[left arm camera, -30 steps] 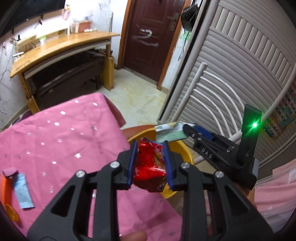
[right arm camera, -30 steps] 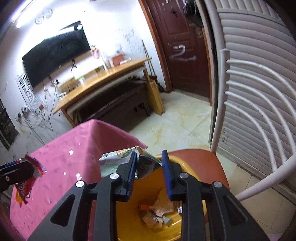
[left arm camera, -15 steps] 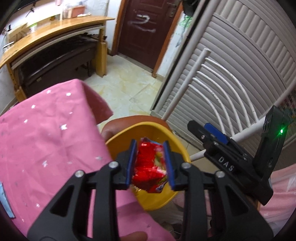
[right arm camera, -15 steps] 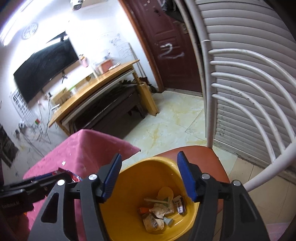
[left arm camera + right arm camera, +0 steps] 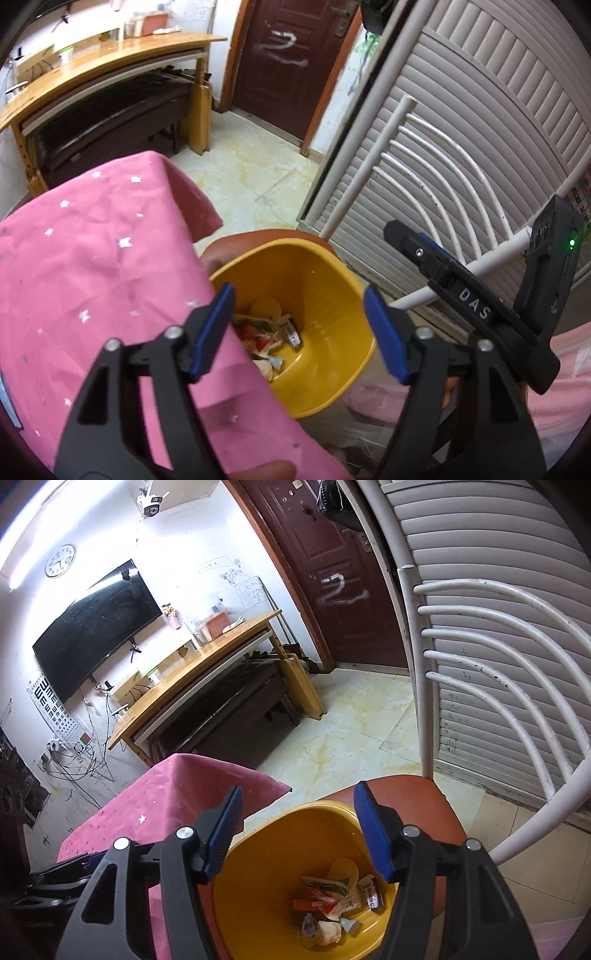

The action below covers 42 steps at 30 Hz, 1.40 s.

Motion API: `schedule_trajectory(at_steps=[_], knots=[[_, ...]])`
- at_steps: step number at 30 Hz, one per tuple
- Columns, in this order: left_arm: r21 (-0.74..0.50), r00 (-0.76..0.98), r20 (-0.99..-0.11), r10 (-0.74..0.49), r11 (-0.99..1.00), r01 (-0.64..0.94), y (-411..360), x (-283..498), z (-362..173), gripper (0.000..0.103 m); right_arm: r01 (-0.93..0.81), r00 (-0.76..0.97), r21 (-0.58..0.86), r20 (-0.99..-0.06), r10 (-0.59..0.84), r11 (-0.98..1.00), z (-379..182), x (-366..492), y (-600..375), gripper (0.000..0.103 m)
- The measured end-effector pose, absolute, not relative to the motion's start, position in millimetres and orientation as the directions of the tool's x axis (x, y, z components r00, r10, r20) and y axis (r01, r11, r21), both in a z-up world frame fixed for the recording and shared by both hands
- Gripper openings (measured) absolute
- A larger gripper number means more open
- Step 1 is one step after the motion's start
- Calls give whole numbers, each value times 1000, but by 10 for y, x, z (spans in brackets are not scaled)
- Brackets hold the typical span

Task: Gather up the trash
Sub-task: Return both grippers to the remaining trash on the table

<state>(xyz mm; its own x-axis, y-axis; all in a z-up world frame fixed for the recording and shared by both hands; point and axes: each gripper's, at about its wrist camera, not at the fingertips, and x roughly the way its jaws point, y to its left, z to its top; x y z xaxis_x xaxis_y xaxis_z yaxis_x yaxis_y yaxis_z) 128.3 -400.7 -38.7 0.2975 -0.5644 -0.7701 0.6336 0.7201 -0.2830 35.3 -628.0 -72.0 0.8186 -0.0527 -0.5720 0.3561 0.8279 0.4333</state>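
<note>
Below, lower centre of both views: one yellow bin (image 5: 325, 280) on one red-brown chair seat (image 5: 417, 797), holding a heap of trash (image 5: 332, 897) (wrappers, one small white cone, pieces too jumbled to count). Two grippers: left gripper (image 5: 299, 332), jaws opening, wide apart, nothing between the blue pads (image 5: 212, 332), poised over the bin; right gripper (image 5: 299, 830), jaws parted, likewise empty, also over the bin. Left of the bin: one pink star-print tablecloth (image 5: 92, 266). Upper frame: one dark door (image 5: 332, 572), one wooden desk (image 5: 207, 672), one wall screen (image 5: 96, 627), one clock (image 5: 60, 560).
</note>
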Motion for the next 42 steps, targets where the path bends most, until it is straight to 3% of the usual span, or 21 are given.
schedule_trajectory(at_steps=[9,20,42], knots=[[-182,468,-719,-514,789,586,-3521,1142,-235,93,318,828,422,-560,-32,849,-654,415,-6129,64],[-106,611,-676,-412,875,473,-2806,1070,-90,94,144,876,397,-477,69,906,-348,509,-5534,70],[-14,734,-672,-104,992,128,-1255,925,-193,95,-134,837,318,-470,279,939,-132,674,-4452,77]])
